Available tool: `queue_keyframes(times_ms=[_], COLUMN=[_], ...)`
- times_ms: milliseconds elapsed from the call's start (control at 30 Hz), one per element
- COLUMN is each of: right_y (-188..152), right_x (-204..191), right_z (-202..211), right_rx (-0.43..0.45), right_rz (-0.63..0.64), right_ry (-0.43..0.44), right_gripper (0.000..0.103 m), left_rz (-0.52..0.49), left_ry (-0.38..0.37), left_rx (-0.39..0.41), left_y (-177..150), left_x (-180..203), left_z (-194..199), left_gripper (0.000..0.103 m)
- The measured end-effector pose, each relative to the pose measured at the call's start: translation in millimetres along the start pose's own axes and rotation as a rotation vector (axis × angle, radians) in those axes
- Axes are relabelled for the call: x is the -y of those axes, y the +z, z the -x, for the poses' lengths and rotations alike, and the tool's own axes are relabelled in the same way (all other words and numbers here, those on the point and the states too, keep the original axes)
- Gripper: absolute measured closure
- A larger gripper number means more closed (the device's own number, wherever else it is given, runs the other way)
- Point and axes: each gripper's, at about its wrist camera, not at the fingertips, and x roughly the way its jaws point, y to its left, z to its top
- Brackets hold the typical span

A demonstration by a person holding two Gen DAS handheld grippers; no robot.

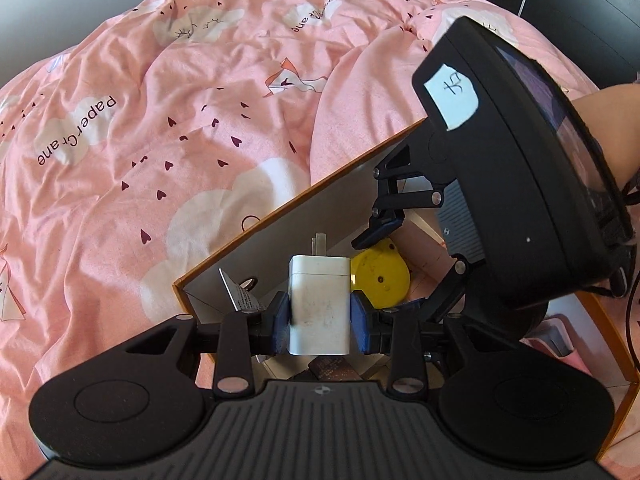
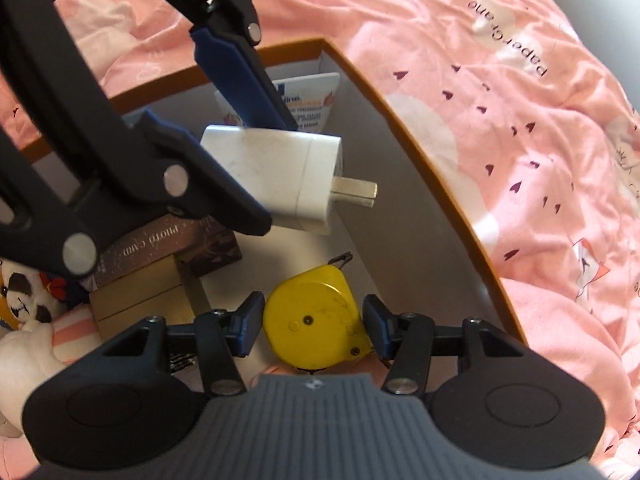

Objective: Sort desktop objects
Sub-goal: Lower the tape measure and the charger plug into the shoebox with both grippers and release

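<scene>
Charger (image 1: pixel 319 308), boxy smooth white, perhaps scuffed, beside rounded yellow tape measure (image 1: pixel 380 276).

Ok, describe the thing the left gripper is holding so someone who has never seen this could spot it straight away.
Find the orange-rimmed box on the pink bedspread. Above its open top, the left gripper clamps a white plug-in charger between blue pads. Unlike the yellow tape measure beside it in the right gripper, it is a plain white block with metal prongs.
</scene>
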Motion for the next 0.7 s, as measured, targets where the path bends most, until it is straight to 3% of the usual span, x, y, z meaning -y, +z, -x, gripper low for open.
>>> queue_keyframes(times_ms=[200,400,567,700], right_y=[1.4,-1.0,-9.2,-19.0], right_x=[-1.7,-2.5,-0.9,2.1], right_z=[-3.6,1.6,17.1,31.2], right_rx=[-0.039,-0.024,0.003,-0.014], right_rz=[0.023,0.027,-0.022,-0.139], right_ry=[-0.006,-0.029,-0.047,-0.079], right_gripper=[0.047,0.044,0.043,0.043], left_rz=[0.003,0.01,-0.005,-0.012], left_ry=[-0.009,-0.011,0.002,0.019], left_rx=[-0.01,-0.027,-0.041,-0.065], left_y=[1.6,2.4,4.4,6.3], left_x=[-2.8,-5.0,-3.2,0.1], left_z=[-7.4,-13.6,-19.6,-28.7], left_gripper=[0.065,0.065,0.065,0.065])
